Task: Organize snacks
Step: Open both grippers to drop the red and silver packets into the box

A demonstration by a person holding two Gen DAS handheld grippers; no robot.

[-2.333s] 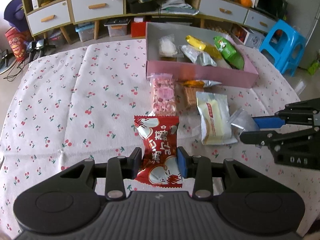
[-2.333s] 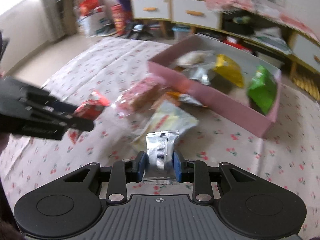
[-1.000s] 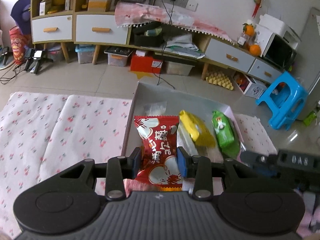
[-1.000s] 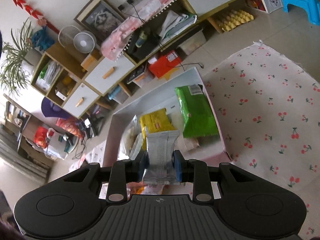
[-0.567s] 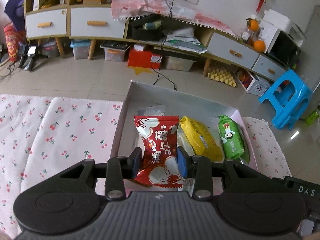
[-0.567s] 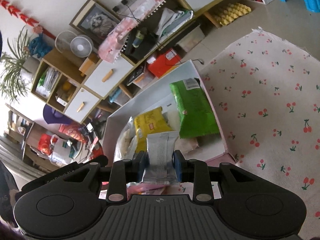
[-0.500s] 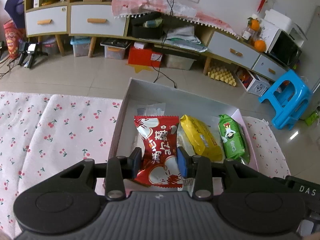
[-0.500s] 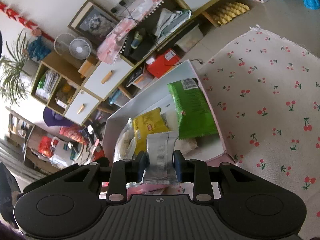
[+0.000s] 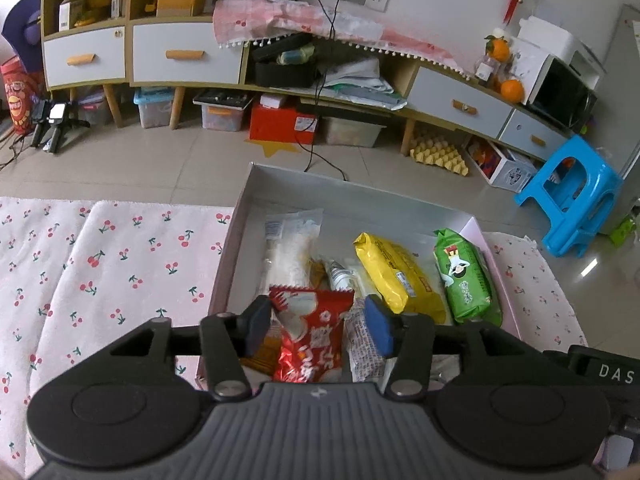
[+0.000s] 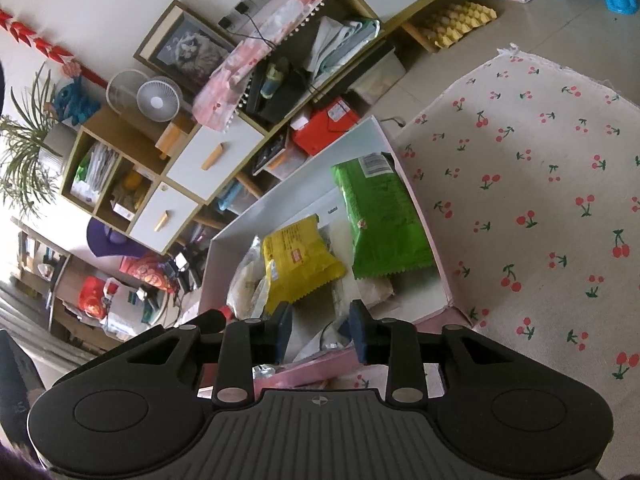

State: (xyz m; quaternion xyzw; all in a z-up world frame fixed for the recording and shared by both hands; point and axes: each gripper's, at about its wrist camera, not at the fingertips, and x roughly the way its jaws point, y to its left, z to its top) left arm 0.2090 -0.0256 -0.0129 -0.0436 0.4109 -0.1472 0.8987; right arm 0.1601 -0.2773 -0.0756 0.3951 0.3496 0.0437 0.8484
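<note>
A pink box [image 9: 362,204] stands on the cherry-print cloth and holds a yellow pack [image 9: 398,276], a green pack [image 9: 464,276] and a clear white pack [image 9: 292,248]. My left gripper [image 9: 318,322] is open above the box's near end. The red snack pack [image 9: 310,334] lies loose in the box between its fingers. My right gripper [image 10: 320,330] is open over the same box [image 10: 436,240]. The silver pack [image 10: 326,334] lies in the box below it, beside the yellow pack [image 10: 298,262] and the green pack [image 10: 380,220].
The cherry-print cloth [image 9: 120,264] spreads left of the box and also right of it [image 10: 540,208]. Beyond the table edge are a low cabinet [image 9: 188,56], storage bins on the floor and a blue stool [image 9: 572,196]. The right gripper's body [image 9: 608,372] shows at the lower right.
Both grippers have opened. The red pack has dropped from the left gripper into the box, and the silver pack has dropped from the right gripper into the box.
</note>
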